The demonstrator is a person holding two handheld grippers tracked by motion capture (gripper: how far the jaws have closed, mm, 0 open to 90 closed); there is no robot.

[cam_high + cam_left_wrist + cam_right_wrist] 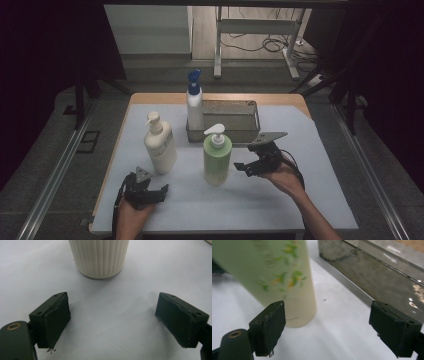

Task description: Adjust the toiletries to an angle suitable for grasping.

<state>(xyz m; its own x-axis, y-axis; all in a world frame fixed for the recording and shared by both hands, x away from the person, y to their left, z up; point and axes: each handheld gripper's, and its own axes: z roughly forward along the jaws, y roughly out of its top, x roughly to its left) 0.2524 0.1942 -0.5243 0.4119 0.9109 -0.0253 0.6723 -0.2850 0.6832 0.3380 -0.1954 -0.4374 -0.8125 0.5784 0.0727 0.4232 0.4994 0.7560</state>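
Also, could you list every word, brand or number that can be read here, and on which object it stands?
None can be read.
Green pump bottle: a leaf-and-flower print, blurred, without legible words.
Cream pump bottle: plain ribbed wall, no label visible.
Blue-capped bottle: too small to tell.

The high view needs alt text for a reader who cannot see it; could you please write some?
Two hand-held grippers, the left gripper and right gripper, hover open over a white-covered table. A cream pump bottle and a green pump bottle stand between them. Behind, a blue-capped white bottle stands upright in a metal tray.
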